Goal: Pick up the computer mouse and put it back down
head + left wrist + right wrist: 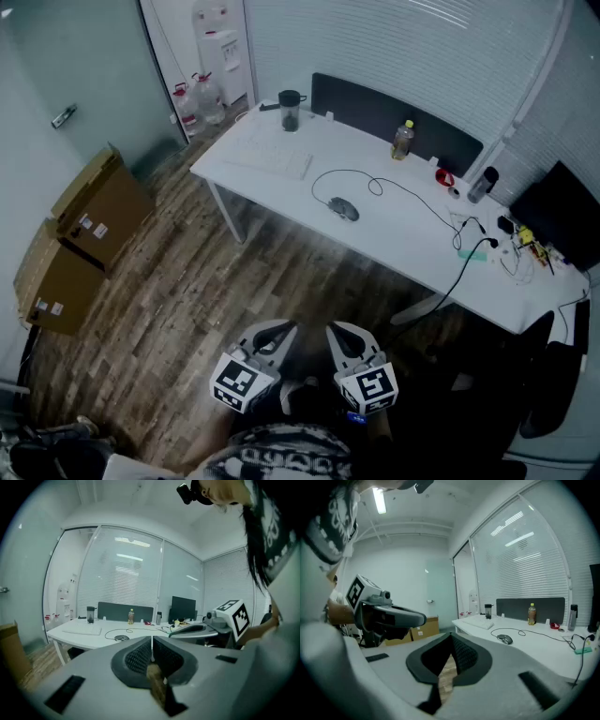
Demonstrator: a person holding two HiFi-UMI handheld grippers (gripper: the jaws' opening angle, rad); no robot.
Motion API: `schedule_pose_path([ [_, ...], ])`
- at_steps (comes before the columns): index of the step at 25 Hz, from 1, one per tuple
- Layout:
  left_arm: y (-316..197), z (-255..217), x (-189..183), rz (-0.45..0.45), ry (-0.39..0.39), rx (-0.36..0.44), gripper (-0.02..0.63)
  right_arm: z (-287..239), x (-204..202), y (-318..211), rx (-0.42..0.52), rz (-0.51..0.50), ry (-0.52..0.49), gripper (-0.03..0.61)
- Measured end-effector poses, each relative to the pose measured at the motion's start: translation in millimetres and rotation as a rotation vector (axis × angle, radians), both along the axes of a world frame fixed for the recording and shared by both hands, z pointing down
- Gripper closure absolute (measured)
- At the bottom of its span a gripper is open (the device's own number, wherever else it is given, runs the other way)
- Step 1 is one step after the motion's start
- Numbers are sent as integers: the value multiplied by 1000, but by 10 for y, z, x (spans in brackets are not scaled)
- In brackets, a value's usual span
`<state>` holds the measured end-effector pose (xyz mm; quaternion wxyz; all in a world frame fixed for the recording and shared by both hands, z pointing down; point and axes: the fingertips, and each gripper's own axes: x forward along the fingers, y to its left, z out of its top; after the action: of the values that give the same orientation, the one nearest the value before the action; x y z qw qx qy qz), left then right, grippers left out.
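Observation:
A dark corded computer mouse lies near the middle of the white desk; its cable loops away to the right. The mouse shows small in the left gripper view and the mouse sits on the desk in the right gripper view. Both grippers hang close to my body over the wooden floor, well short of the desk. My left gripper is shut with nothing in it. My right gripper is shut and empty too. In each gripper view the jaws meet tip to tip.
On the desk are a white keyboard, a dark tumbler, a yellow-capped bottle, a monitor and tangled cables. Cardboard boxes stand by the left wall. Water jugs are at the back. A dark chair stands at the right.

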<state>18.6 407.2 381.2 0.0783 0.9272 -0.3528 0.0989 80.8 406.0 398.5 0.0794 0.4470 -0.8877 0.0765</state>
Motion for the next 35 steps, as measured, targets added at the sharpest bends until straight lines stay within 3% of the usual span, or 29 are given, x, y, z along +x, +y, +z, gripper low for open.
schedule_pose_path([
  [4, 107, -123, 68, 6, -17, 42, 603, -69, 24, 88, 9, -5, 4, 580],
  [12, 174, -248, -138, 26, -32, 91, 603, -161, -194, 185, 19, 23, -13, 578],
  [35, 56, -239, -1269, 82, 3, 125, 603, -183, -1196, 149, 18, 116, 33, 578],
])
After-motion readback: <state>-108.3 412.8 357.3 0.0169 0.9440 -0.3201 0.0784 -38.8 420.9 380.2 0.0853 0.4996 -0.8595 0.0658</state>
